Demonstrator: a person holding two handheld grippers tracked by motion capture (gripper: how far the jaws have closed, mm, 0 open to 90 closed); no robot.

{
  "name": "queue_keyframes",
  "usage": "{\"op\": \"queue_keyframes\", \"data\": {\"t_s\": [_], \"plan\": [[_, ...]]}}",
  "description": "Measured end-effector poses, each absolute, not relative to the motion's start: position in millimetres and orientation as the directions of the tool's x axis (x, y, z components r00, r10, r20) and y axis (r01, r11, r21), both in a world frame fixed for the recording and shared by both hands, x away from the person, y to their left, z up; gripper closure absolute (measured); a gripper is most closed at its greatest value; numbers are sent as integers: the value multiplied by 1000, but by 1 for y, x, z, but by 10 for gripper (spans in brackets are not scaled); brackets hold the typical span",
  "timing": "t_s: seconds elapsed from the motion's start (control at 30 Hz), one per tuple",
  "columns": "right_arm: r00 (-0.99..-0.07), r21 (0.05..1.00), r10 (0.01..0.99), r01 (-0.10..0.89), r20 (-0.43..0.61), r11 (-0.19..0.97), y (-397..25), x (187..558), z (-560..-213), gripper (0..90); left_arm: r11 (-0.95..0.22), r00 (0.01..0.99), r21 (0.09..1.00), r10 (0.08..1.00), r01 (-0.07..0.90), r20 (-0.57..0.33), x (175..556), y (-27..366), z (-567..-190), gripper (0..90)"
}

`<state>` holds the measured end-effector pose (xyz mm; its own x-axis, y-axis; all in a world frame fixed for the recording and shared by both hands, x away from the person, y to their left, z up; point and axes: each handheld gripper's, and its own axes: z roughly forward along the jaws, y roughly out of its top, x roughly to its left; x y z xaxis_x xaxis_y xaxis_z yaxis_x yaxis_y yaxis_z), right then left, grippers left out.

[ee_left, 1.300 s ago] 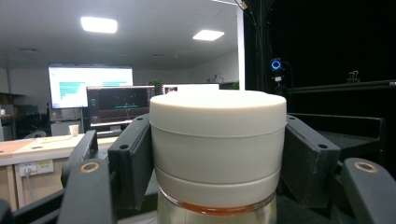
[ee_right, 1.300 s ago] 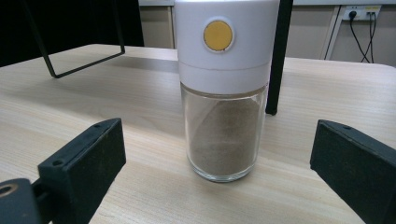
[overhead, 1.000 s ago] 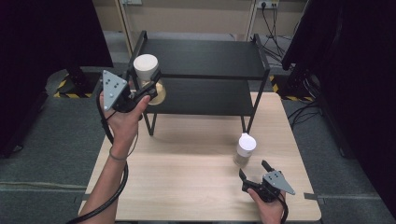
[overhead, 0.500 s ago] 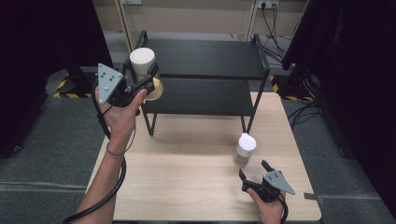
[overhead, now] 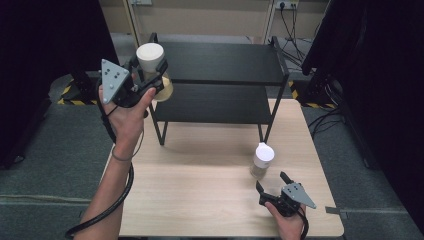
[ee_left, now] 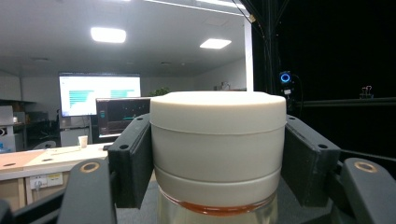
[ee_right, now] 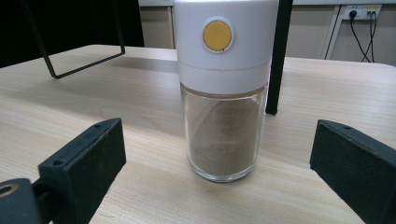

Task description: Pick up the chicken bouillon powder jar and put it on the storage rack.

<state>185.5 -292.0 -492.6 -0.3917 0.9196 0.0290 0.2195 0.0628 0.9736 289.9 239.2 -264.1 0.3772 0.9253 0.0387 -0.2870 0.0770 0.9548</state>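
The jar (overhead: 151, 62) is held up in the air at the left end of the black shelf (overhead: 220, 62), about level with its top board and off the table (overhead: 210, 200). The left gripper (overhead: 150, 70) pinches it at the cream lid (ee_left: 218, 140): in the left gripper view both jaws press flat against the lid's sides, and a band of glass with an orange rim shows just under the lid. What the jar holds is hard to tell from here; in the high view its lower part looks yellowish. The person's left hand (overhead: 125, 117) grips the tool from below, forearm reaching up from the near edge.

On the table, right of centre and just in front of the shelf's right leg, a shaker (overhead: 262, 160) stands upright: white cap with a yellow dot, clear glass partly filled with brownish powder. The right gripper (overhead: 271, 182) rests near the table's front edge, pointing at the shaker, its jaws spread wide to either side and clear of the glass.
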Motion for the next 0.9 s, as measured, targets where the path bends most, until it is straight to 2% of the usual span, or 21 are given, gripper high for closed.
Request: {"op": "queue_keyframes", "data": {"t_s": [0.9], "plan": [[-393, 973, 919, 220, 30, 63, -292, 186, -492, 36, 80, 348, 953, 937, -292, 28, 314, 234, -236, 336]]}}
